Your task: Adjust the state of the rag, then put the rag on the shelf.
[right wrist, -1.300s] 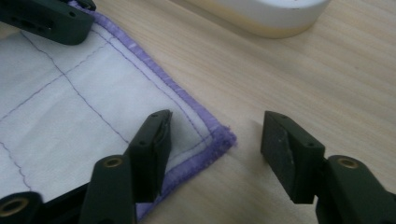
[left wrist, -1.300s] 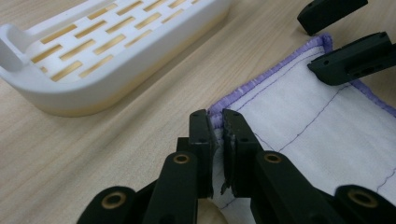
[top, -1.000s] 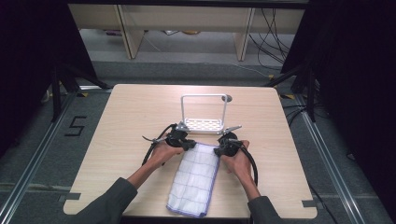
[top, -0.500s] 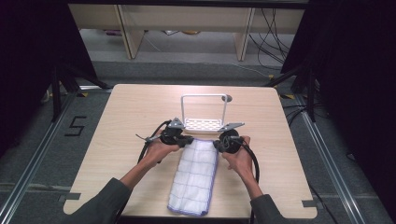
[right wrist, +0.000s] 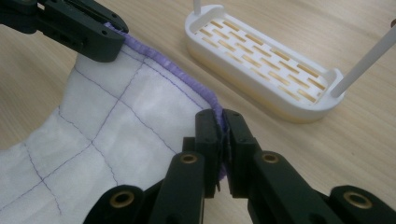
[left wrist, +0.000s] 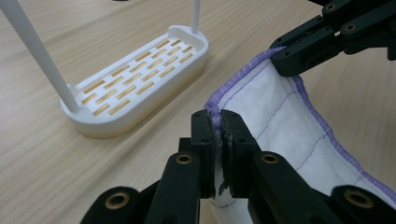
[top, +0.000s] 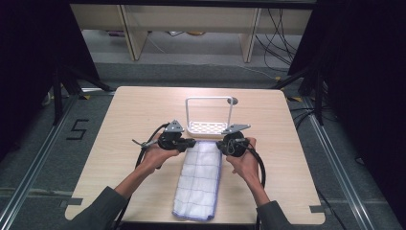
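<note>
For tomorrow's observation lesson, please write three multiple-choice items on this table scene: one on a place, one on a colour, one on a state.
1. Where does the white rack stand relative to the cloth?
A. Just beyond its far edge
B. On top of it
C. At the table's near edge

2. What colour is the cloth's hem?
A. Red
B. Purple
C. Green

3. How do the two hand-held grippers stand?
A. Both open above the cloth
B. One shut, one open
C. Both shut on the cloth's far corners

Answers:
1 A, the high view shows the rack past the cloth's far edge.
2 B, both gripper views show purple edging.
3 C, the left hand-held gripper and right hand-held gripper each pinch the hem.
</note>
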The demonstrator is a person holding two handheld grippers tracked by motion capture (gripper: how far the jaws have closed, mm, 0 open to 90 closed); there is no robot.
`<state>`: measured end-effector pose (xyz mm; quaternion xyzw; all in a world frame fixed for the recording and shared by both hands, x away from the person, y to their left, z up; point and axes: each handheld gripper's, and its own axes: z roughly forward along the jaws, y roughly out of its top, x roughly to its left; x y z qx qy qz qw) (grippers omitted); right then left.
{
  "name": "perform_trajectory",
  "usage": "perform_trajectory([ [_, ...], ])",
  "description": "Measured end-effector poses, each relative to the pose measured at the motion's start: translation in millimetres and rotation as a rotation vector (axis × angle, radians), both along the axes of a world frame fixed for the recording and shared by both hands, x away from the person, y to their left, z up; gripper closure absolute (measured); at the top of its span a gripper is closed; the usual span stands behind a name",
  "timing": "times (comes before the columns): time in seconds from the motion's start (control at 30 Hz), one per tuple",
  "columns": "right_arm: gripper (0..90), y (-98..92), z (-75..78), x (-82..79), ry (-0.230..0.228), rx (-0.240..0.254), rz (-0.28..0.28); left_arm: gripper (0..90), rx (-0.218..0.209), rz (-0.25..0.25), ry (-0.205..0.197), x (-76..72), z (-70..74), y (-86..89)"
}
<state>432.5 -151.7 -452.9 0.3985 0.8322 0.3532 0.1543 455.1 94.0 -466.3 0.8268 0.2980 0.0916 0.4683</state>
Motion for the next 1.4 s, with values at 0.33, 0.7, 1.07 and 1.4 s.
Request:
perform_trajectory([
  [0.33, 86.1, -6.5, 10.8, -2.6, -0.008, 0.022, 0.002, 84.1, -0.035, -0.017, -0.003, 0.4, 15.8, 0.7],
  [0.7, 86.2, -5.4, 40.5, -22.9, -0.080, 0.047, 0.039, 84.0, -0.077, -0.047, -0.041, -15.3, 45.7, 6.7],
  [1.07, 86.3, -0.8, 79.4, -31.6, -0.133, 0.084, 0.077, 84.0, -0.098, -0.048, -0.049, -19.0, 90.8, 16.0],
  [1.4, 86.4, -7.7, 139.3, -32.1, -0.221, 0.092, 0.088, 84.1, -0.155, -0.072, -0.096, -23.2, 139.8, 17.7],
])
